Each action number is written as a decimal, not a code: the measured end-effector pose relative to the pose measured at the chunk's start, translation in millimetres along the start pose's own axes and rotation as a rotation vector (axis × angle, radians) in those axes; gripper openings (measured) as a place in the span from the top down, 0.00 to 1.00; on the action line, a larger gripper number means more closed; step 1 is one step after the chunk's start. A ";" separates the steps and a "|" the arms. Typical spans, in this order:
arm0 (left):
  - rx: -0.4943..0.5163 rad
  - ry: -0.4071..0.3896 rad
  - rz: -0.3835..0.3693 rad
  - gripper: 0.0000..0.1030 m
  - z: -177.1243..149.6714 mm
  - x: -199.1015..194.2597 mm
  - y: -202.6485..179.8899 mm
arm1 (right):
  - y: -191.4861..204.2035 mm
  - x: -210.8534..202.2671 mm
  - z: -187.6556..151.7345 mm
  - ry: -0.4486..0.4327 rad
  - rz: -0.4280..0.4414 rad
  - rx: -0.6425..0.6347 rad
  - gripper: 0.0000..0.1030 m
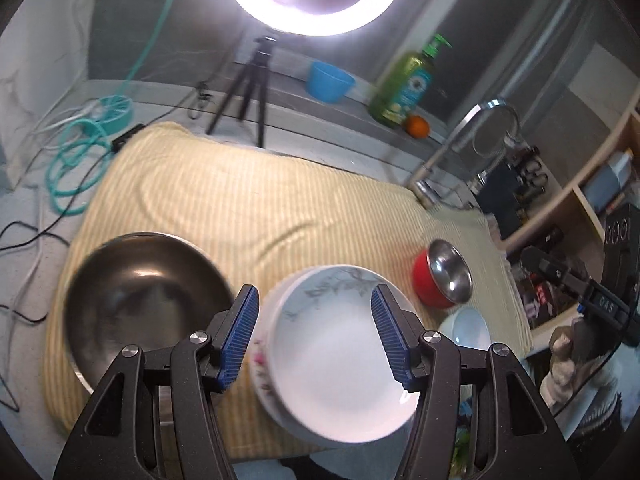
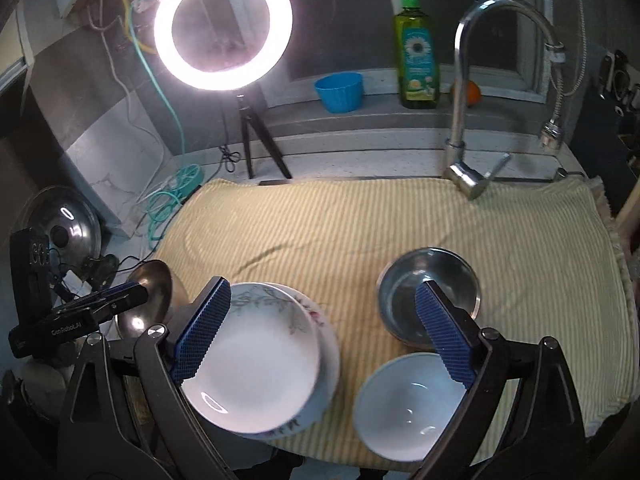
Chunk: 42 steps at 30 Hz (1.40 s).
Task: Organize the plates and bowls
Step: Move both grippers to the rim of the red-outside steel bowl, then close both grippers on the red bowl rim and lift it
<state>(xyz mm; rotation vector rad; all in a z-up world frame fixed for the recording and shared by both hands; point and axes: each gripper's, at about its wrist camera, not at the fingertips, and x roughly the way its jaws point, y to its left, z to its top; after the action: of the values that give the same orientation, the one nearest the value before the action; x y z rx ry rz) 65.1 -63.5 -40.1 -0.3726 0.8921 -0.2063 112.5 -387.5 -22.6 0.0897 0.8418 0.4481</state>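
- Stacked plates [image 2: 260, 364]: two white ones with grey branch and pink flower print, one on the other, lower centre of both views, on the striped yellow cloth [image 2: 360, 216] that covers the counter. Top plate sits slightly off-centre on the lower one.
- White bowl [image 2: 412, 404]: lower right of the right wrist view, just beside the plate stack, apart from it.
- Steel bowl with red outside [image 1: 442, 276]: right of the plates in the left wrist view, just above the white bowl, not nested.
- Large dark steel bowl [image 1: 148, 292]: lower left of the left wrist view, alone on the cloth.
- Progress, as judged: plates look gathered into one pile; the three bowls lie separate, so nesting or grouping them seems left to do.
- Left gripper [image 1: 316, 336]: angled down over the plate stack, fingers [image 1: 240, 332] parted about halfway, nothing between the pads, no contact seen.
- Right gripper [image 2: 324, 344]: angled down toward the lower edge of the cloth, fingers wide apart, empty; one finger overlaps the plates in view, the other the bowls.
- Surroundings: ring light [image 2: 223, 26] on a tripod at upper centre, blue tub [image 2: 340, 92], green soap bottle [image 2: 418, 56], tap [image 2: 464, 128] at right, coiled teal cable [image 1: 76, 160] at left.
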 end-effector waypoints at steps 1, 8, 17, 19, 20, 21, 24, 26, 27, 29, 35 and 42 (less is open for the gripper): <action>0.015 0.004 -0.007 0.44 -1.1 3.3 -8.0 | -11.2 -2.0 -2.6 0.001 -0.007 0.018 0.07; 0.065 0.058 -0.066 0.44 -10.1 30.2 -49.9 | -75.0 -12.1 -24.7 0.025 -0.030 0.127 0.07; 0.101 0.118 -0.125 0.44 -23.0 59.8 -93.0 | -124.6 -16.6 -40.9 0.053 -0.028 0.203 0.18; 0.109 0.124 -0.134 0.44 -24.2 66.2 -101.4 | -132.0 -14.8 -41.5 0.060 -0.018 0.213 0.26; 0.110 0.126 -0.138 0.44 -24.4 69.1 -104.8 | -134.8 -13.4 -41.9 0.066 -0.014 0.213 0.29; 0.112 0.128 -0.141 0.44 -24.3 72.2 -108.0 | -137.9 -10.3 -41.4 0.074 -0.009 0.213 0.32; 0.099 0.138 -0.151 0.44 -21.9 85.6 -114.7 | -143.2 -1.4 -38.9 0.093 0.015 0.215 0.41; 0.077 0.149 -0.163 0.46 -19.2 95.0 -117.1 | -146.1 7.2 -36.7 0.110 0.031 0.212 0.46; 0.074 0.150 -0.163 0.46 -17.6 99.1 -118.7 | -147.8 11.4 -35.3 0.117 0.039 0.212 0.47; 0.066 0.158 -0.158 0.50 -13.9 108.3 -121.3 | -150.3 21.1 -32.5 0.135 0.062 0.214 0.50; 0.027 0.194 -0.166 0.67 -2.9 133.6 -122.2 | -154.1 52.4 -24.1 0.183 0.111 0.225 0.61; -0.010 0.238 -0.161 0.69 7.5 158.0 -119.4 | -159.0 80.6 -20.0 0.229 0.113 0.237 0.69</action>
<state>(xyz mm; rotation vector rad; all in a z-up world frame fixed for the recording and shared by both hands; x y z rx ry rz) 165.4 -223.0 -101.7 -0.4362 1.0980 -0.4006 199.7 -499.5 -132.3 0.3109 1.1171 0.4690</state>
